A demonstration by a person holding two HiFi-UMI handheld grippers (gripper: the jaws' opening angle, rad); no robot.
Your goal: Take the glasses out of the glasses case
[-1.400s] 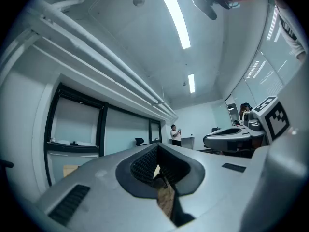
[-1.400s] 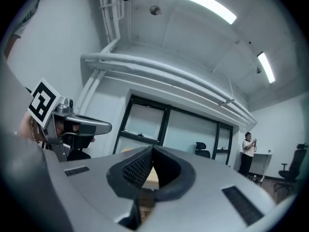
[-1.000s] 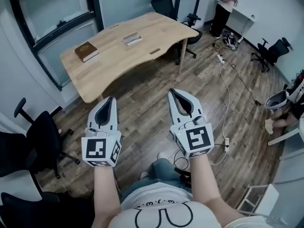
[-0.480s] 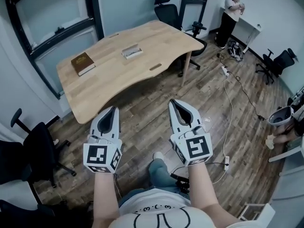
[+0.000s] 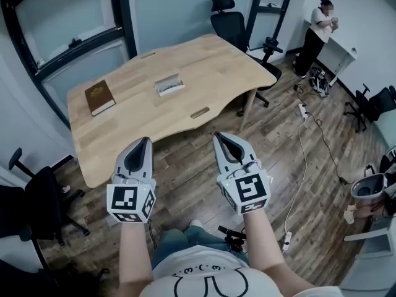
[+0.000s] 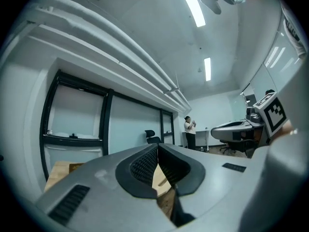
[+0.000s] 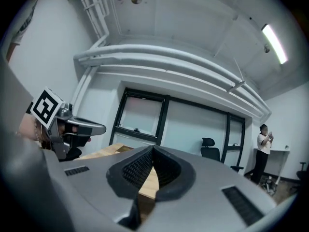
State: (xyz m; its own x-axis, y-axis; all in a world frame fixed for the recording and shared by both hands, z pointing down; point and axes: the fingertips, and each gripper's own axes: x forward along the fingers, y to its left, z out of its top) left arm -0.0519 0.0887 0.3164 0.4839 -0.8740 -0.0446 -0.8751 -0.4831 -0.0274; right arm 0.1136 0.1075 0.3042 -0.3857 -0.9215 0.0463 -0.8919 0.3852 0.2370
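Glasses case [image 5: 169,84]: a small pale oblong lying near the middle of the wooden tabletop [image 5: 210,64]. At this size it cannot be told whether its lid is up or down. A brown book [image 5: 99,97] lies to its left, well apart from it, near the tabletop's left end.

Left claw [image 5: 145,140] and right claw [image 5: 218,135]: held side by side, pointing level toward the tabletop. The left tip is at the near edge as seen from the head view. The right is over the wood floor [image 5: 185,172] just short of that edge. Both are well apart from the case. In each gripper view the jaws meet at their tips with nothing between them. Only tabletop wood shows through the gap behind the ribbed pads.

Surroundings: a black office chair [image 5: 230,25] stands behind the tabletop. A person [image 5: 320,28] stands at a white counter in the far right corner.
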